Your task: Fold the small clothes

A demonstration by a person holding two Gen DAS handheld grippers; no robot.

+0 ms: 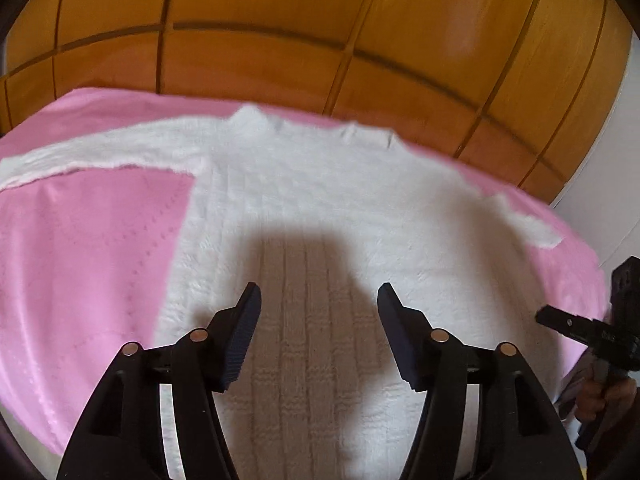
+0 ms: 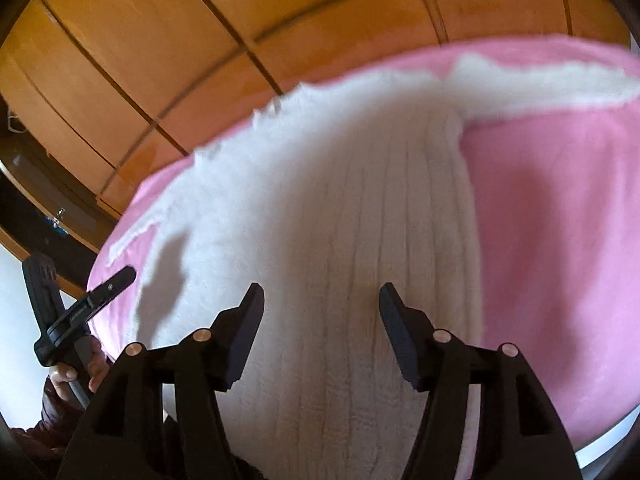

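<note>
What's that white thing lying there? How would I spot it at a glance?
Look at the pink bedcover in front of the wooden wardrobe. Spread flat on it lies a white knitted sweater, sleeves out to both sides. It is the only white, ribbed, fuzzy thing on the smooth pink cloth.
</note>
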